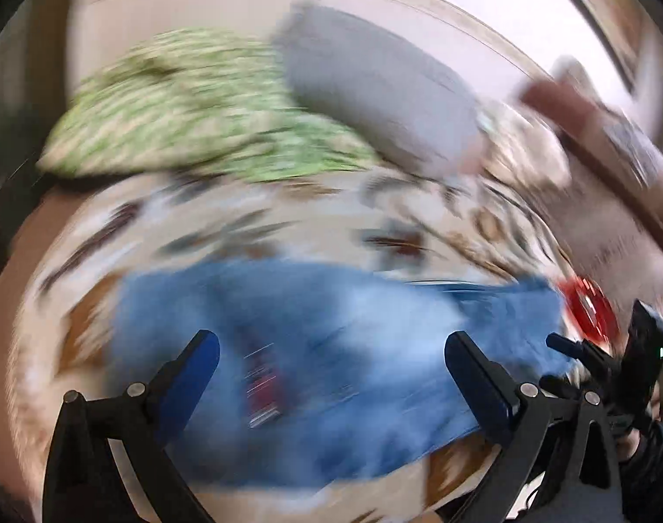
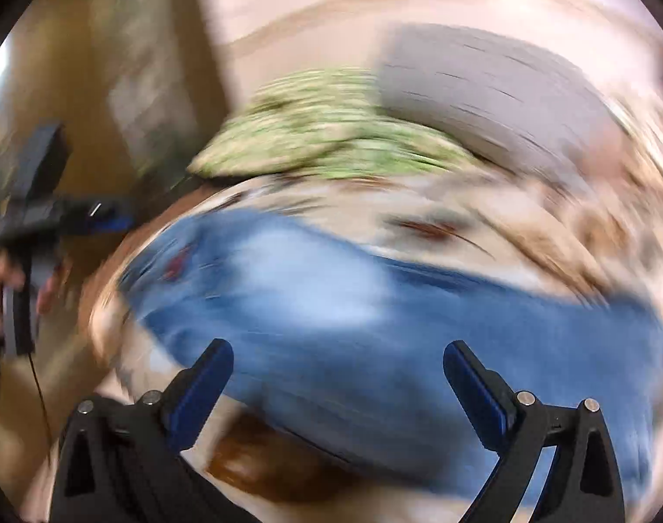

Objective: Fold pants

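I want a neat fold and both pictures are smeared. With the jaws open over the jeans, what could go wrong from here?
1. The blue jeans lie free; neither the left gripper nor the right gripper holds them, so a fold could slump.
2. In this blur, a regrasp may pinch the patterned bedspread too.
3. The green pillow and grey pillow crowd the far side.

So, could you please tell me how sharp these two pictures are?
Left wrist view: heavy motion blur smears the blue pants and patterned bedcover; only the gripper's own jaws stay crisp. Right wrist view: the same streaking, with fisheye curving at the edges.
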The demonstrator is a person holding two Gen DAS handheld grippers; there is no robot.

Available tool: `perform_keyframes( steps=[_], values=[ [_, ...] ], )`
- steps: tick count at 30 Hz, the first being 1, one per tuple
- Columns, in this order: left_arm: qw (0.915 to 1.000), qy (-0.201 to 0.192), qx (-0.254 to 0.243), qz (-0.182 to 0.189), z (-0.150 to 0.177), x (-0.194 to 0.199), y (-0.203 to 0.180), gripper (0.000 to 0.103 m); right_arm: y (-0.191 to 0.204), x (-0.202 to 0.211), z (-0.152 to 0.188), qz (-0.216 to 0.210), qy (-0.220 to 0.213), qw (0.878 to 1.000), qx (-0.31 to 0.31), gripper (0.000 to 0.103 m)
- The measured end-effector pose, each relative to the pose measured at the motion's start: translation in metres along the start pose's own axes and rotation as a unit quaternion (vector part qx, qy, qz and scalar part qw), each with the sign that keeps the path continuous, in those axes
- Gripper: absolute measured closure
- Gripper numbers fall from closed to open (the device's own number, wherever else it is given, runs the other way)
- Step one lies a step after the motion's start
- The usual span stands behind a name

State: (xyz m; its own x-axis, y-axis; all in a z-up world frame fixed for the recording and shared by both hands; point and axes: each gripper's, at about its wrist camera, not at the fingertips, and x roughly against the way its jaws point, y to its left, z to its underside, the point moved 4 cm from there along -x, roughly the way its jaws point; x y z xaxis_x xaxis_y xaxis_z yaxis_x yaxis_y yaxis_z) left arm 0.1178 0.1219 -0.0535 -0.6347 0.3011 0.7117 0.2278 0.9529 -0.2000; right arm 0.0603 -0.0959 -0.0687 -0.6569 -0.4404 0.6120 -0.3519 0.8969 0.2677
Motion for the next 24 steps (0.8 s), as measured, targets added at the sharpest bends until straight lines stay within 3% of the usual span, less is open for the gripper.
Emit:
perform_keyframes(
  steps=[4, 11, 16, 21, 24],
  values=[
    [0.9966, 0.031, -0.063, 0.044, -0.033, -0.062, -0.064, 0.0, -0.078, 0.037, 0.021, 0.066, -0.015, 0.992, -0.111, 0.005],
    [0.9778, 0.066, -0.17, 0.104, -0.044, -0.121, -0.187, 0.0, -0.147, 0.088, 0.055, 0.132, -0.022, 0.972, -0.192, 0.004],
    [0.9591, 0.086, -0.241, 0.121, -0.046, -0.143, -0.248, 0.0, -0.162, 0.09, 0.066, 0.096, -0.018, 0.966, -0.239, 0.005],
    [0.9523, 0.098, -0.261, 0.123, -0.043, -0.146, -0.262, 0.0, -0.17, 0.068, 0.082, 0.05, 0.012, 0.957, -0.287, 0.005],
    [0.9515, 0.105, -0.264, 0.117, -0.039, -0.149, -0.258, 0.0, -0.18, 0.058, 0.084, 0.044, -0.002, 0.95, -0.308, 0.005]
  ],
)
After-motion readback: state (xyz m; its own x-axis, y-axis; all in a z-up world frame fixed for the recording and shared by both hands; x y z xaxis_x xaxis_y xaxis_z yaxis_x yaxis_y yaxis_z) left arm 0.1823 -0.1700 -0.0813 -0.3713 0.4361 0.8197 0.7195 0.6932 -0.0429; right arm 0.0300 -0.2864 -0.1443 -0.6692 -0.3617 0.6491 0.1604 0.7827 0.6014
